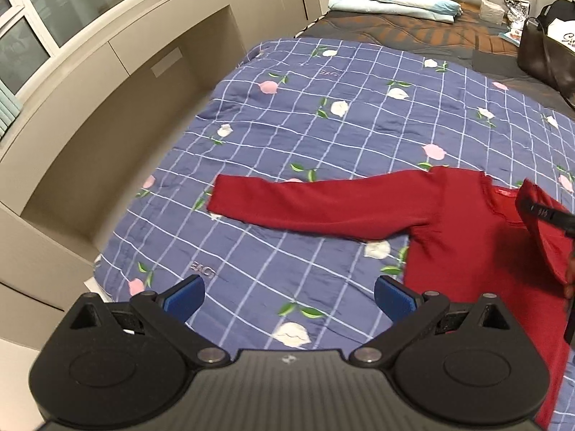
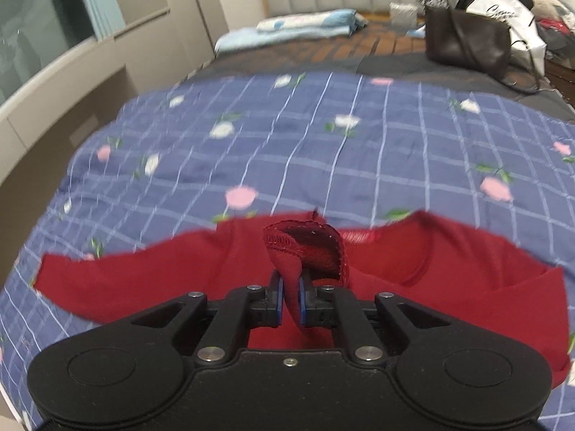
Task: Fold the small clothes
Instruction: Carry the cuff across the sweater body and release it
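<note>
**Right tongs pinching sleeve cuff, left tongs spread over the quilt**

Left tongs (image 1: 289, 300) sat low centre of the left wrist view, angled down over the blue checked quilt (image 1: 323, 125); jaws were wide apart with nothing between the blue pads (image 1: 395, 296), only quilt under the gap. Right tongs (image 2: 290, 300) sat at bottom centre of the right wrist view, over the garment body; they also showed at the right edge of the left view, holding cloth up.

Brown bag (image 2: 467, 41) stood at upper right on the bed, open at the top; contents couldn't be made out. A white printed bag (image 2: 517, 21) leaned just behind it. Folded light-blue bedding (image 2: 287, 30) lay at upper centre.

Red long-sleeved top (image 2: 449, 280) lay spread flat on the quilt, one sleeve (image 1: 305, 204) stretched out toward the left of frame. Right tongs were nearly closed on the other sleeve's cuff (image 2: 305, 248), fabric clamped between the pads, stitched hem standing up above the jaws and lifted over the chest.
</note>
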`<state>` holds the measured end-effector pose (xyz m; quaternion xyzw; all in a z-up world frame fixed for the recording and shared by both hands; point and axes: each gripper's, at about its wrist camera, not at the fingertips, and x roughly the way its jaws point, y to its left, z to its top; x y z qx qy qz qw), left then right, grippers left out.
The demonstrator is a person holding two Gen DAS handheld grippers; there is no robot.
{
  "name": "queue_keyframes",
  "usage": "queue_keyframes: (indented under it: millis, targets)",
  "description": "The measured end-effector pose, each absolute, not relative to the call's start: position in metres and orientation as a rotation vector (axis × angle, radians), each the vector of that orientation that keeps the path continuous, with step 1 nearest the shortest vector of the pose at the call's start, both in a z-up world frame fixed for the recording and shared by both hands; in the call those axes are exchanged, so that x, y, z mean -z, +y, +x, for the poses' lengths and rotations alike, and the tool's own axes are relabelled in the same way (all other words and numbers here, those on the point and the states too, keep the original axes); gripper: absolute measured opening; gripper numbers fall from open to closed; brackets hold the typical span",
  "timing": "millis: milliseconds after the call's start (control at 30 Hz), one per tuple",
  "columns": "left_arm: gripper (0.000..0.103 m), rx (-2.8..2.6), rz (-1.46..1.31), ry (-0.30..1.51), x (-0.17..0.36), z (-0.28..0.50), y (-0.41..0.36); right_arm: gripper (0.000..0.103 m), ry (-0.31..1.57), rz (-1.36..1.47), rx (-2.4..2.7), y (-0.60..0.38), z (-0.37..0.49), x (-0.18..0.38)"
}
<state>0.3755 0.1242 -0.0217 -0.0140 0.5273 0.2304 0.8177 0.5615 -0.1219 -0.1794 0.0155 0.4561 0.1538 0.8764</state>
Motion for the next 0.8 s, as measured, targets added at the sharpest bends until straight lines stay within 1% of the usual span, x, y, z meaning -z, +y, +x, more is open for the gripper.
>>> queue_keyframes:
  millis: [133, 200, 267, 367, 400, 467, 567, 667, 800]
  targets:
    - [0.103, -0.477, -0.008, 1.123, 0.022, 0.375, 0.125, 0.020, 0.995, 0.005, -0.328, -0.108, 0.555, 0.197]
    - [0.103, -0.465, -0.003, 1.122, 0.023, 0.375, 0.124, 0.029, 1.015, 0.018, -0.335, -0.106, 0.549, 0.199]
    - [0.103, -0.452, -0.003, 1.118, 0.022, 0.375, 0.121, 0.055, 1.024, 0.038, -0.344, -0.106, 0.542, 0.198]
    - [0.103, -0.434, -0.011, 1.110, 0.021, 0.374, 0.116, 0.074, 1.026, 0.071, -0.356, -0.112, 0.527, 0.188]
    - [0.103, -0.428, -0.015, 1.107, 0.020, 0.374, 0.113, 0.078, 1.027, 0.081, -0.352, -0.115, 0.521, 0.184]
    - [0.103, -0.416, -0.026, 1.101, 0.018, 0.374, 0.109, 0.091, 1.031, 0.110, -0.343, -0.123, 0.509, 0.174]
    - [0.103, -0.412, -0.047, 1.096, 0.017, 0.375, 0.107, 0.100, 1.034, 0.154, -0.321, -0.137, 0.489, 0.157]
    - [0.103, -0.417, -0.082, 1.090, 0.018, 0.377, 0.112, 0.102, 1.039, 0.180, -0.292, -0.152, 0.467, 0.139]
    - [0.103, -0.445, -0.127, 1.084, 0.025, 0.379, 0.132, 0.102, 1.047, 0.201, -0.251, -0.165, 0.438, 0.118]
